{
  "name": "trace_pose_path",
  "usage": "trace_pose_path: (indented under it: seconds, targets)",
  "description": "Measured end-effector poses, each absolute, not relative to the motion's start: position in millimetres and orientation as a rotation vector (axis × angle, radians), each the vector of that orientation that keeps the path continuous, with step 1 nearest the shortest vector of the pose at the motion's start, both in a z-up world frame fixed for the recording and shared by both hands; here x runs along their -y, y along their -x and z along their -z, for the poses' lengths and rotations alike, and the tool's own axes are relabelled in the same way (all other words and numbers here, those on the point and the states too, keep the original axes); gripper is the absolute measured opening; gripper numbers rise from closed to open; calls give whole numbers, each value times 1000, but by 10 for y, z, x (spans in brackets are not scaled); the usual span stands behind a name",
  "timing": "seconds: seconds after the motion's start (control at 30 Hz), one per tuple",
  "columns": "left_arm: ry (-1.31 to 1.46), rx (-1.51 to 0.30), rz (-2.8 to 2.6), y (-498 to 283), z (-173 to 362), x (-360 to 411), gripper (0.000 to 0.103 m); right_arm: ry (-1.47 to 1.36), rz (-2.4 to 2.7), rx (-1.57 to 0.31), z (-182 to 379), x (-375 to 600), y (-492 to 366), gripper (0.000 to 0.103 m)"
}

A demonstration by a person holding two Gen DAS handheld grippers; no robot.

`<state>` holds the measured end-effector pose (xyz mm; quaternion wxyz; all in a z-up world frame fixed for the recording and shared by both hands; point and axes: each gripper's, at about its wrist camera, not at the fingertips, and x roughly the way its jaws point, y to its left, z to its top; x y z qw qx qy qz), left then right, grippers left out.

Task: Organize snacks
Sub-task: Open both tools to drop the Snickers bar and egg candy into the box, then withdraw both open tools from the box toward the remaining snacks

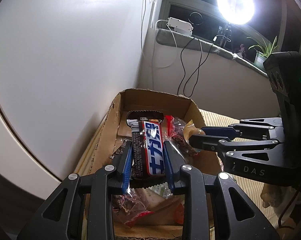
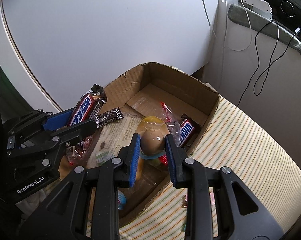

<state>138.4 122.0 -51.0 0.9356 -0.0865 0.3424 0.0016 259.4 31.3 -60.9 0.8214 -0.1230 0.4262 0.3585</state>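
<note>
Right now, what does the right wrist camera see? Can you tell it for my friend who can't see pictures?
The right gripper pinches a brown egg in clear wrap over an open cardboard box of snacks. On the left, the left gripper holds a chocolate bar above the box. Another chocolate bar lies inside, and the box sits on a striped cloth.

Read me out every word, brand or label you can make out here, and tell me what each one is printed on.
"GenRobot.AI": left gripper body.
"DAS": right gripper body; rest cut off.
Blue Chinese brand lettering: held chocolate bar.
"SNICK", partly hidden: second bar in cardboard box.
Newspaper lining, small dark packet: too small.
</note>
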Motion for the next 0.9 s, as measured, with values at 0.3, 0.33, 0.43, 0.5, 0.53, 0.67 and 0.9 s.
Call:
trace_pose_path:
  seconds: [0.3, 0.33, 0.43, 0.5, 0.53, 0.67, 0.9]
  targets:
    - [156, -695, -35, -1354, 480, -1209, 55, 284, -735, -876, 571, -312, -2548, 54]
    - [150, -687, -47, -1343, 468, -1216, 61, 288, -728, -864, 561, -306, -2537, 66]
    - [143, -681, -58, -1316, 438, -1228, 67, 301, -698, -836, 513, -262, -2525, 74]
    - [140, -678, -62, -1309, 424, -1228, 68, 294, -685, -833, 498, -229, -2533, 79]
    - [136, -673, -64, -1304, 419, -1225, 68, 292, -683, -830, 492, -214, -2539, 81]
    - [128, -667, -63, -1277, 401, -1199, 68, 293, -673, -826, 470, -191, -2543, 85]
    - [117, -649, -64, -1231, 334, -1141, 73, 313, -654, -812, 466, -117, -2502, 85]
